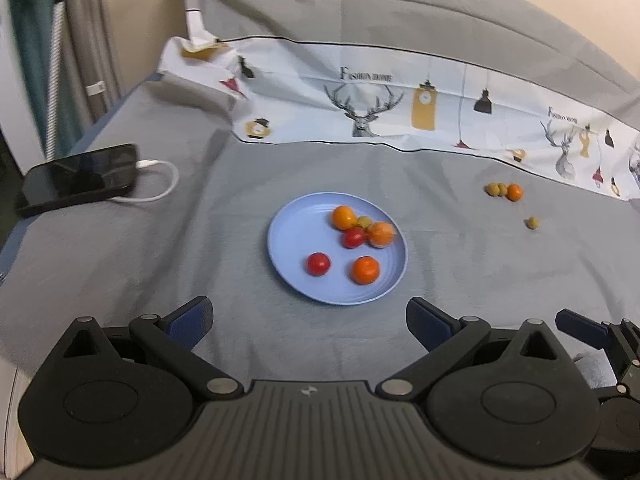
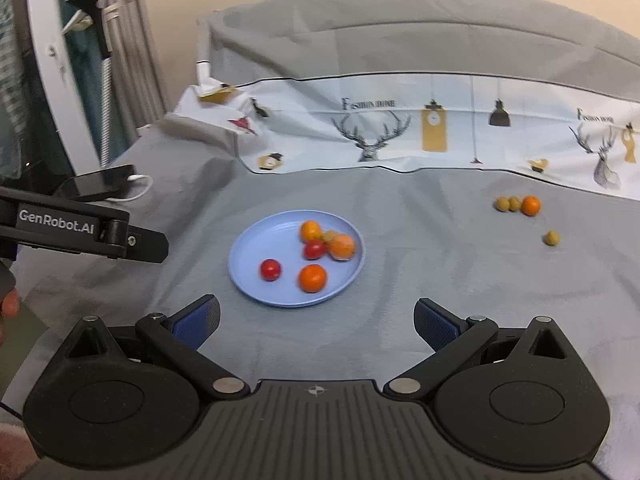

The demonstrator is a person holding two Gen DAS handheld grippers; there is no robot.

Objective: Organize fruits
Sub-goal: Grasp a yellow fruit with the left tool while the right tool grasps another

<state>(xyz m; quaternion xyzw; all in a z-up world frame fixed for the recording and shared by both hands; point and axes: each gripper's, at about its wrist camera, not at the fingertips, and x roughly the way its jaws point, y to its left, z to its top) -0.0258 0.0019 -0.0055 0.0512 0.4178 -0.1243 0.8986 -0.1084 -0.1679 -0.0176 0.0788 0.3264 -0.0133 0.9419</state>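
Note:
A light blue plate (image 1: 292, 236) (image 2: 256, 248) lies on the grey cloth and holds several small fruits: oranges (image 1: 365, 270), red tomatoes (image 1: 318, 264) and one small green-yellow fruit. To the right on the cloth lie an orange (image 1: 514, 192) (image 2: 531, 205) touching two small yellow-green fruits (image 1: 496, 189), and one more yellow-green fruit (image 1: 532, 222) (image 2: 551, 238) alone. My left gripper (image 1: 310, 324) is open and empty, just in front of the plate. My right gripper (image 2: 316, 322) is open and empty, also in front of the plate.
A black phone (image 1: 78, 178) with a white cable (image 1: 160, 184) lies at the left. A printed white cloth (image 1: 400, 108) runs across the back, against a grey cushion. The left gripper's body (image 2: 80, 232) shows at the left of the right wrist view.

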